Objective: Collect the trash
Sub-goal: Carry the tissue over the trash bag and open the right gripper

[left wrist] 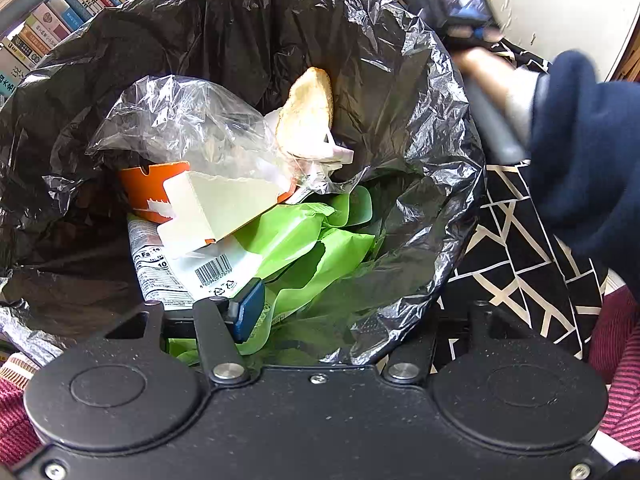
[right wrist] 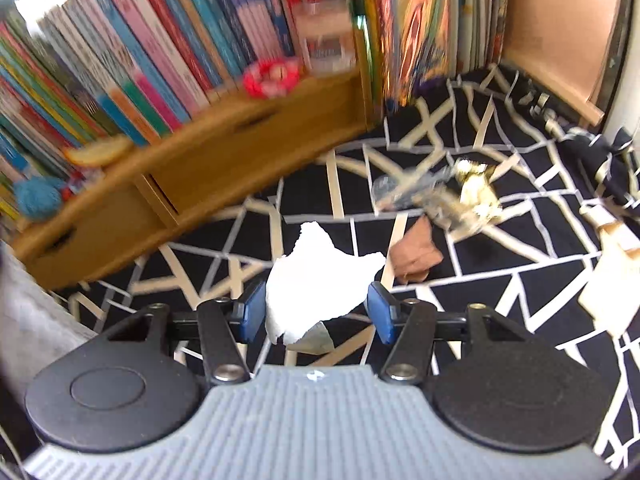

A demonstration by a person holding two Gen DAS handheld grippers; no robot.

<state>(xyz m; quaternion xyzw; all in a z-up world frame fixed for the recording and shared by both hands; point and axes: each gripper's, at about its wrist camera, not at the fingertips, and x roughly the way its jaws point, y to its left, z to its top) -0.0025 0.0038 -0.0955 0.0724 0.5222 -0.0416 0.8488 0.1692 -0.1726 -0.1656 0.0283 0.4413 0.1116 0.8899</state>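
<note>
Hanging over a bin lined with a black bag [left wrist: 420,92], the left gripper [left wrist: 344,312] has its jaws on the bag's near rim: one blue pad [left wrist: 250,312] sits inside the bag, the other finger is hidden behind the plastic, and the pads look pressed on the film. Inside the bag lie a clear plastic wrapper [left wrist: 180,120], a piece of bread [left wrist: 308,116], an orange and white carton [left wrist: 192,196], a label with a barcode [left wrist: 212,268] and green wrappers [left wrist: 312,248]. A dark sleeve [left wrist: 580,152] crosses at the right.

In the right wrist view, the right gripper [right wrist: 316,312] points down at a black cloth with pale lines [right wrist: 500,280]. A torn white paper scrap [right wrist: 316,280] lies on the cloth between its blue pads [right wrist: 252,312], which stand partly apart (a gap shows on each side). Just beyond it are a brown scrap [right wrist: 418,258] and crumpled clear and gold wrappers [right wrist: 452,196]. A wooden shelf [right wrist: 192,184] of books [right wrist: 160,48] stands behind.
</note>
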